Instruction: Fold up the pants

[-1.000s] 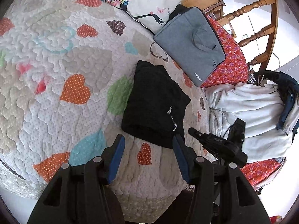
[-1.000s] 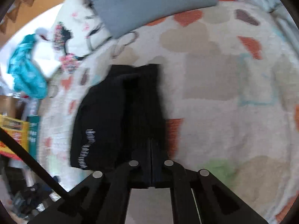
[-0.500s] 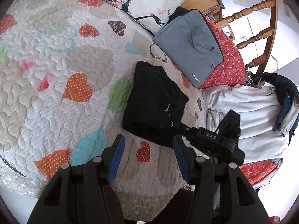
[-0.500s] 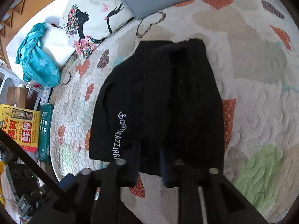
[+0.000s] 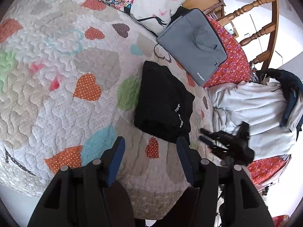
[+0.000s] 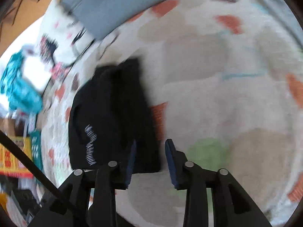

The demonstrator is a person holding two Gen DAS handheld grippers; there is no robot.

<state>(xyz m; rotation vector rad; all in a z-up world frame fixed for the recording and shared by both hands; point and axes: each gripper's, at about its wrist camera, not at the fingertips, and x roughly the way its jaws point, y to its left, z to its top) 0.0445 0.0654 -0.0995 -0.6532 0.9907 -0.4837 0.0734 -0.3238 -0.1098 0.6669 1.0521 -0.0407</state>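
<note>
The pants, black and already folded into a compact bundle, are laid on a bed covered by a quilt printed with hearts in orange, green, blue and grey. White lettering is seen along one edge of the bundle; in the left wrist view only the ending "RRA" can be made out, and in the right wrist view the writing is blurred beyond reading. A grey laptop bag is placed beyond the pants, near them but apart, and the word "IPASON" is printed in white at its corner. A pillow with a black silhouette and coloured flowers is set next to the bag. A pale grey garment is heaped on a red flowered cloth to the right of the pants.

The left gripper is held over the near edge of the quilt, its jaws spread wide with nothing between them. The right gripper is seen at the near edge of the pants with its jaws parted by a moderate gap; the corner of the bundle is seen between the blue pads, but whether it is touched cannot be told, as the view is smeared. The right gripper is also caught in the left wrist view, just beside the pants.
</note>
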